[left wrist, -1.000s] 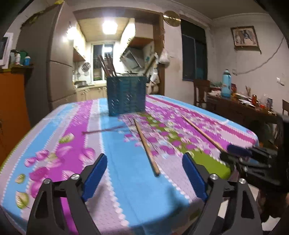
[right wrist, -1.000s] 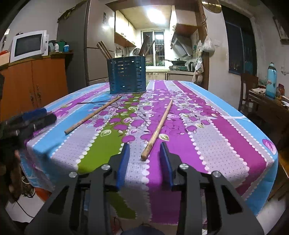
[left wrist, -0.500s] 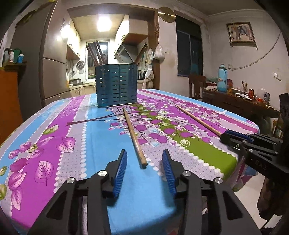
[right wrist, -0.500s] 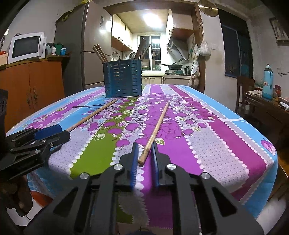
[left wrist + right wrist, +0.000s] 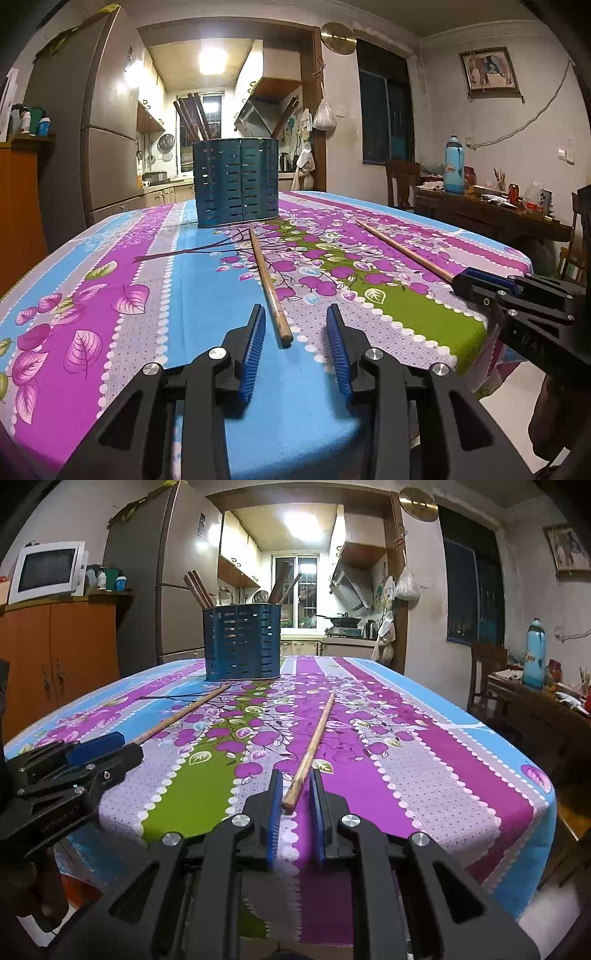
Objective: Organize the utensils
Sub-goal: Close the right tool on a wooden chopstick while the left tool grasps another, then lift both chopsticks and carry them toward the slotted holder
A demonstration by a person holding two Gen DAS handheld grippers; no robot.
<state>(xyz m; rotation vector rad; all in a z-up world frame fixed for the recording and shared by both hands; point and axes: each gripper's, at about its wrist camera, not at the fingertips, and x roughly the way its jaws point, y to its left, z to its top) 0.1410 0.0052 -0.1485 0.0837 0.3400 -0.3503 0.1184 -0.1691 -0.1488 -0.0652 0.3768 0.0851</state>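
Two long wooden chopsticks lie on the flowered tablecloth. My left gripper (image 5: 295, 317) is open, its blue pads on either side of the near end of the left chopstick (image 5: 267, 278). My right gripper (image 5: 297, 781) is open by a narrow gap around the near end of the right chopstick (image 5: 314, 742), pads close to the wood but apart from it. A blue slotted utensil holder (image 5: 236, 182) with several wooden utensils stands at the far middle of the table; it also shows in the right wrist view (image 5: 242, 642).
The table's near edge (image 5: 332, 834) lies just under both grippers. A wooden cabinet with a microwave (image 5: 46, 570) stands left, a fridge (image 5: 173, 576) behind. A side table with a blue thermos (image 5: 453, 164) and a chair stand right.
Both grippers dropped low to the table and moved forward onto the chopstick ends. The left jaws narrowed from wide open. The right jaws narrowed around its chopstick, then widened slightly.
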